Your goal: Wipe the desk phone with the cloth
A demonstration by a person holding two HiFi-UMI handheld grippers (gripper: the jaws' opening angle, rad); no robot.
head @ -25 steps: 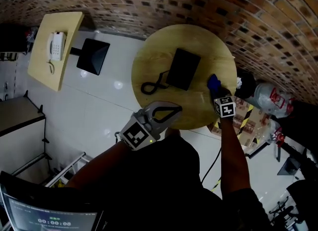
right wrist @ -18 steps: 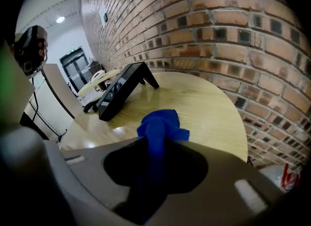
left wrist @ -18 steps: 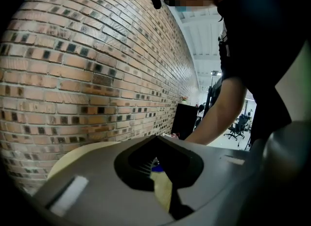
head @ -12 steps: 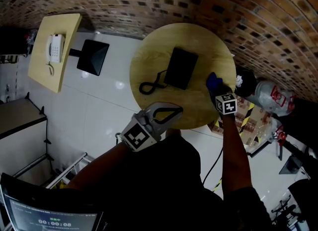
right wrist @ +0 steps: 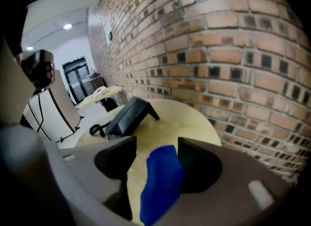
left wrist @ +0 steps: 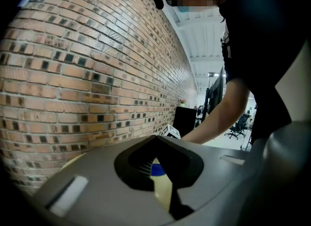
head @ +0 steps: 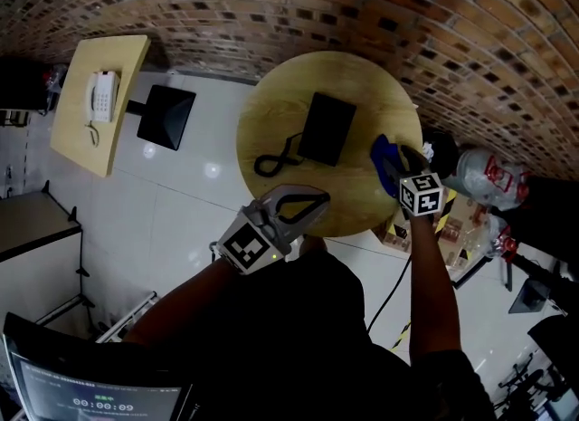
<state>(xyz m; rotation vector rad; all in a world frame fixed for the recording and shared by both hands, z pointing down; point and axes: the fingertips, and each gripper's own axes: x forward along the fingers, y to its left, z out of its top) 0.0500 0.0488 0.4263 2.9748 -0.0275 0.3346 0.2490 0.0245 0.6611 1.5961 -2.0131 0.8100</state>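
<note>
While the cloth [right wrist: 160,183] lies seemingly loose between the just-opened, wide jaws of the right gripper [right wrist: 156,143], it must be clamped firmly before the desk phone [right wrist: 127,118] is wiped; the left gripper [left wrist: 155,142] is closed, empty.

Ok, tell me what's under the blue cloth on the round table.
The blue cloth lies on the round wooden table near its edge, bare wood beside it. The patch right beneath is covered; anything flat there cannot be seen.

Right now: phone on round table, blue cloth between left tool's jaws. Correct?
No: the blue cloth is between the right tool's jaws, which have just been opening, as the right gripper view shows. The phone is on the round table.
</note>
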